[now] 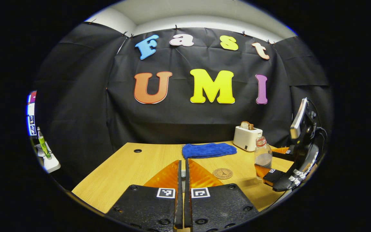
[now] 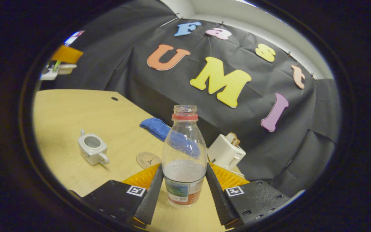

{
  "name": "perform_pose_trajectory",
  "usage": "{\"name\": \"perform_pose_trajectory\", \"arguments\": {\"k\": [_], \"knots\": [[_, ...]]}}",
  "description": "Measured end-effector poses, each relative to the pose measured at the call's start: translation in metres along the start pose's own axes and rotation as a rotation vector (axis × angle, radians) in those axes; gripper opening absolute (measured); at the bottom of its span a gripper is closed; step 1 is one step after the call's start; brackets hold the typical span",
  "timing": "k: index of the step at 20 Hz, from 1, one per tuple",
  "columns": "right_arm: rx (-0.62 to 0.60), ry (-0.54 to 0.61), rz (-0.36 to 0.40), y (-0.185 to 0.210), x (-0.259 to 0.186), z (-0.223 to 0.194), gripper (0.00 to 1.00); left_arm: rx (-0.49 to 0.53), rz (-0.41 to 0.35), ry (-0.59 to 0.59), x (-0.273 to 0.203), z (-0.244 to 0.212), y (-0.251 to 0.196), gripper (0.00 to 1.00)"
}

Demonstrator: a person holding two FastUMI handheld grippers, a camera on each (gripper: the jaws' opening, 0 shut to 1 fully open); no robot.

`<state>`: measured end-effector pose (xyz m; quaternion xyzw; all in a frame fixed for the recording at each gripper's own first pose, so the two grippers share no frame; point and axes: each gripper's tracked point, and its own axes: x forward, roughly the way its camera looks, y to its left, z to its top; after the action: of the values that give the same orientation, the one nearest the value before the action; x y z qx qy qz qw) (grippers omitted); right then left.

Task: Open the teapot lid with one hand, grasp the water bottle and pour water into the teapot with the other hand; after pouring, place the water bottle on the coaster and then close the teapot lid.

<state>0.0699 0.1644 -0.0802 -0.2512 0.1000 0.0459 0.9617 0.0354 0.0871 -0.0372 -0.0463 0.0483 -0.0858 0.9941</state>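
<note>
Right tongs (image 2: 184,190) clamp the water bottle (image 2: 184,154); lidless teapot (image 2: 92,149) at ten o'clock on the surface (image 2: 76,109). Left tongs (image 1: 181,170) together, coaster (image 1: 223,173) just beyond.

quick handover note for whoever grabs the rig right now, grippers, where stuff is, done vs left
Left gripper: shut on a small pale piece, probably the teapot lid; hard to tell.
Right gripper: both fingers against the water bottle, uncapped, partly full, tilted.
Teapot: on the table, mouth open.
Coaster: bare, between the teapot and the bottle.
Done: lid off, bottle grasped.
Left: pour if not done, bottle onto coaster, close lid.
</note>
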Motion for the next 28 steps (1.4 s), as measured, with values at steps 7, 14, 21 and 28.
{"name": "perform_pose_trajectory", "arguments": {"k": [7, 14, 21, 28], "knots": [[-0.368, 0.019, 0.004, 0.051, 0.017, -0.006, 0.76, -0.033, 0.056, 0.007, -0.002, -0.001, 0.032, 0.04], [-0.691, -0.027, -0.088, 0.069, 0.023, 0.0, 0.75, -0.036, 0.056, 0.02, 0.001, -0.007, 0.04, 0.04], [-0.933, -0.083, -0.178, 0.066, 0.026, 0.013, 0.76, -0.035, 0.051, 0.028, 0.001, -0.009, 0.04, 0.04], [-1.076, -0.118, -0.223, 0.067, 0.026, 0.019, 0.76, -0.012, 0.05, 0.036, 0.001, -0.011, 0.039, 0.04]]}}
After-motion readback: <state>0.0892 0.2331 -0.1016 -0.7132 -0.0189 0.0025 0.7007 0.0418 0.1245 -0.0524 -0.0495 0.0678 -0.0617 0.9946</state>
